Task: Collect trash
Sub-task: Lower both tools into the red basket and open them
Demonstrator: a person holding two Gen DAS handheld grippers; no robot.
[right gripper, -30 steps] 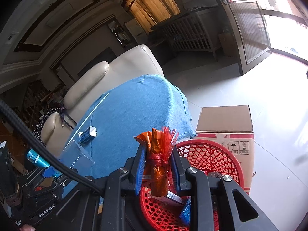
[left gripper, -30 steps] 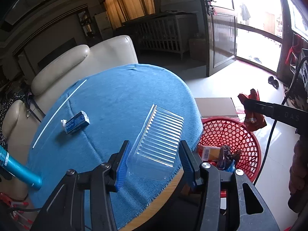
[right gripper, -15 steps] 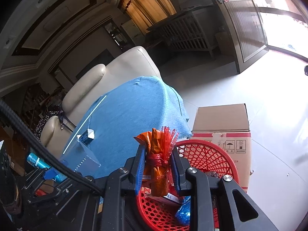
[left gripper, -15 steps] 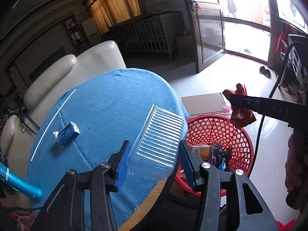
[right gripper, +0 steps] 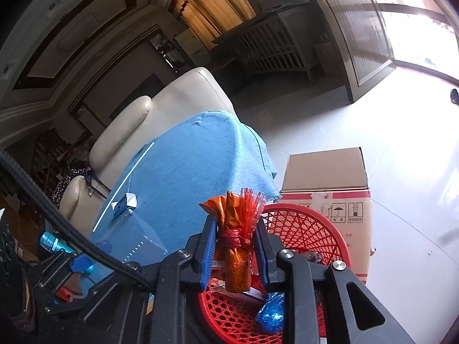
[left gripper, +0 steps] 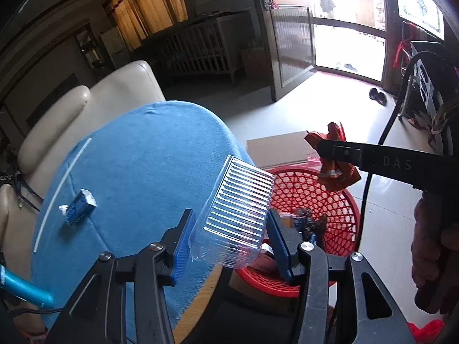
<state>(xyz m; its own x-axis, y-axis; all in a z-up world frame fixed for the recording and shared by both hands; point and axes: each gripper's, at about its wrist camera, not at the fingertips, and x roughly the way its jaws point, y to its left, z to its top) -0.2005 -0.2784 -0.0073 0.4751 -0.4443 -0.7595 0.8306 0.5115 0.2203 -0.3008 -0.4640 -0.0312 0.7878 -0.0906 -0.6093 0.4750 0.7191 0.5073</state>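
Observation:
My left gripper (left gripper: 229,239) is shut on a clear ribbed plastic container (left gripper: 238,215), held over the table's near edge beside the red mesh basket (left gripper: 341,200). My right gripper (right gripper: 236,248) is shut on an orange wrapper tied with red plastic strips (right gripper: 235,240), above the red basket (right gripper: 304,235). From the left wrist view that orange wrapper (left gripper: 335,169) hangs over the basket in the right gripper's fingers (left gripper: 338,152). A small blue carton (left gripper: 79,210) and a white straw (left gripper: 61,189) lie on the blue tablecloth (left gripper: 149,166). The basket holds several pieces of trash.
A cardboard box (right gripper: 324,183) stands on the floor behind the basket. A cream leather sofa (left gripper: 83,106) sits beyond the table. A blue cylinder (left gripper: 23,286) pokes in at the left edge. A person's hand (left gripper: 430,252) grips the right tool. A black cable (left gripper: 396,109) hangs nearby.
My left gripper has carried the clear container to the right, from over the tablecloth toward the basket's rim. The right gripper with the orange wrapper has stayed in place.

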